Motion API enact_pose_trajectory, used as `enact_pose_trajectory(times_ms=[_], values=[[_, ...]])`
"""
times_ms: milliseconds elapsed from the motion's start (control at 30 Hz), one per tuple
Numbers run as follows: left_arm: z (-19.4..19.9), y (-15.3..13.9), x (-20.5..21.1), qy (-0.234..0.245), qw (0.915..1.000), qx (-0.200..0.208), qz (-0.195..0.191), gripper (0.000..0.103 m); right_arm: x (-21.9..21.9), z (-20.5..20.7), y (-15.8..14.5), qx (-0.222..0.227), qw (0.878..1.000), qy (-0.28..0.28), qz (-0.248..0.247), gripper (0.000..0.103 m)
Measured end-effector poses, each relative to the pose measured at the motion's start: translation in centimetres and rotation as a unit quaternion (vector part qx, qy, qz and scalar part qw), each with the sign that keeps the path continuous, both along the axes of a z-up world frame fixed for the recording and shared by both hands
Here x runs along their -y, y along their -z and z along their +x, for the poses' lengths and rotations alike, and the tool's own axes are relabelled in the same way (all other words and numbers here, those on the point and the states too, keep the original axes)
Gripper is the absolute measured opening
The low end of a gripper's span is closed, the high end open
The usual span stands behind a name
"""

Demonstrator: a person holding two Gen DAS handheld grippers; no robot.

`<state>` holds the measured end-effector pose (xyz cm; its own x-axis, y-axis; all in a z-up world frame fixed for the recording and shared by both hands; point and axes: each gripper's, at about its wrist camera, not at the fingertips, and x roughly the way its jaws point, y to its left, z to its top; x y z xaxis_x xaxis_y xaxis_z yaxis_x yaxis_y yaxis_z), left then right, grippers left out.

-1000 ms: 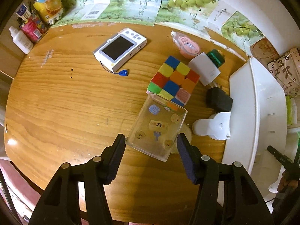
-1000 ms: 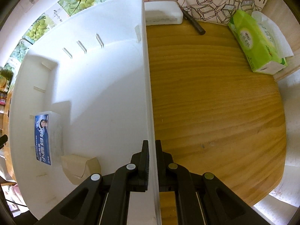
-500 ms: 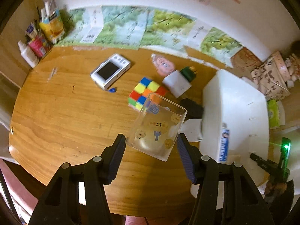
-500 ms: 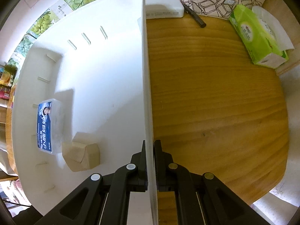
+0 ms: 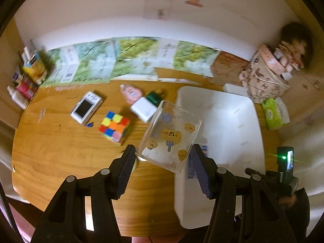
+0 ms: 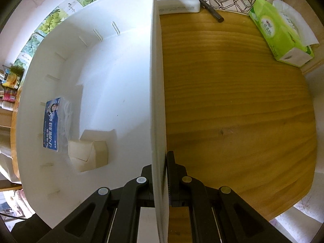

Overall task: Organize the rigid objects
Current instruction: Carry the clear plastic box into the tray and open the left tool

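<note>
The left gripper (image 5: 163,159) holds the clear plastic box (image 5: 169,136) between its 2 ribbed pads, jaws partly open to the box's width. Since 1 second ago the box has left the wooden table (image 5: 60,151), where it sat against the puzzle cube (image 5: 114,126), and now hangs tilted in the air over the near-left rim of the white bin (image 5: 222,121). The cube, the white handheld device (image 5: 86,107) and the white charger (image 5: 143,112) remain on the table, not yet sorted. The right gripper (image 6: 161,174) is clamped nearly shut on the bin's side wall (image 6: 156,101), unchanged, steadying it. Inside the bin lie a blue-labelled packet (image 6: 51,124) and a tan carton (image 6: 89,154). Judgement: the pick is complete and transfer is under way; release into the bin is the likely remaining step for this item.
</note>
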<state>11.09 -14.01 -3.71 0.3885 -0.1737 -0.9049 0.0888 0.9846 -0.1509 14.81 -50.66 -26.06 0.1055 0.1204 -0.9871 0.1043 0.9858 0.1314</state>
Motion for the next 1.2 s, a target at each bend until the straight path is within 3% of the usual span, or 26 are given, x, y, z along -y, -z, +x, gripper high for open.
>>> enact_pose_trajectory(times_ms=[600,933,1033,1200], values=[[-1.2,1.5,11.1,0.117,0.9927,-0.030,0.010,0.060,-0.6,1.5,1.1,0.007,0.999,-0.039,-0.010,0.007],[-1.7,2.0,12.5,0.123,0.9918,-0.033,-0.008,0.061,-2.0,1.1,1.7,0.013,0.998,-0.063,-0.021,0.006],[-1.8,2.1,12.4,0.117,0.9927,-0.029,-0.004,0.072,-2.5,1.2,1.9,0.010,0.997,-0.069,-0.024,0.006],[-2.3,2.0,11.5,0.085,0.9961,0.005,0.024,0.080,-2.9,0.1,2.0,0.009,0.997,-0.073,-0.024,0.006]])
